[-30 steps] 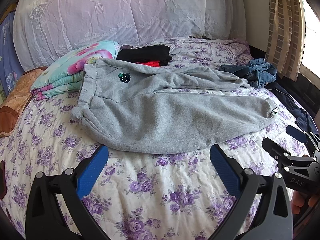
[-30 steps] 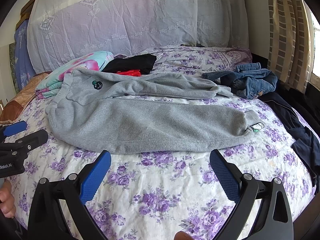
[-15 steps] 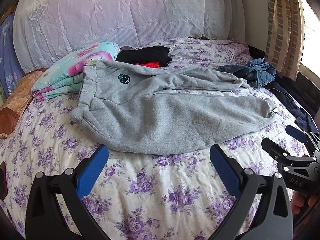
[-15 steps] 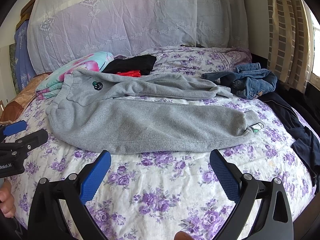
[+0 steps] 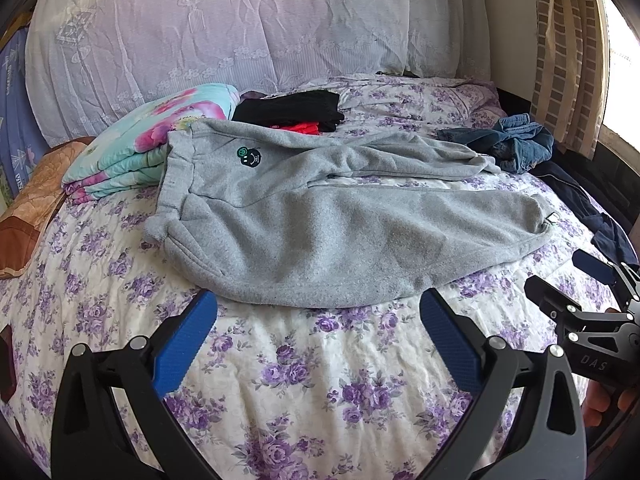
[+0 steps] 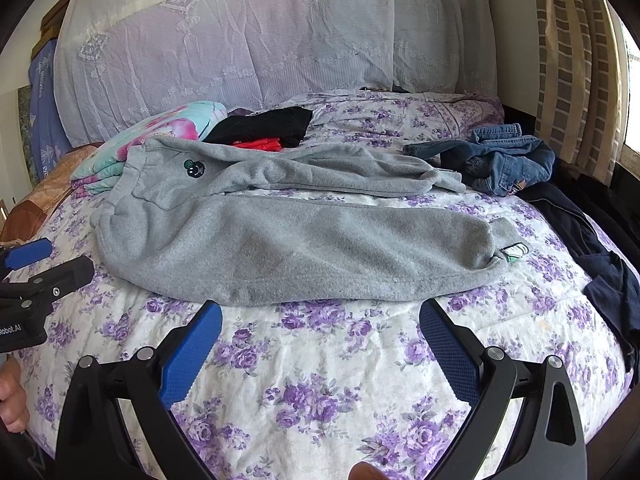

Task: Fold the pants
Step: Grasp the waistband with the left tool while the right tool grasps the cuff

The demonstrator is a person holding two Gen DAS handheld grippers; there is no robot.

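Note:
Grey sweatpants (image 5: 320, 228) (image 6: 304, 240) lie spread flat on the floral bed, waistband at the left, both legs running right, a small dark smiley patch near the waist. My left gripper (image 5: 318, 320) hovers open over the bedspread just short of the pants' near edge. My right gripper (image 6: 320, 322) is open too, in front of the near leg, with nothing between its blue fingers. Each gripper shows at the edge of the other's view: the right gripper (image 5: 592, 280) at the right, the left gripper (image 6: 36, 264) at the left.
A folded teal and pink quilt (image 5: 132, 140) sits behind the waistband. Black and red clothes (image 5: 296, 112) lie further back, crumpled jeans (image 6: 504, 160) and a dark navy garment (image 6: 600, 256) at the right. A curtain (image 6: 576, 64) hangs at the far right.
Both grippers have drifted very slightly; the pants have not moved and nothing has been gripped.

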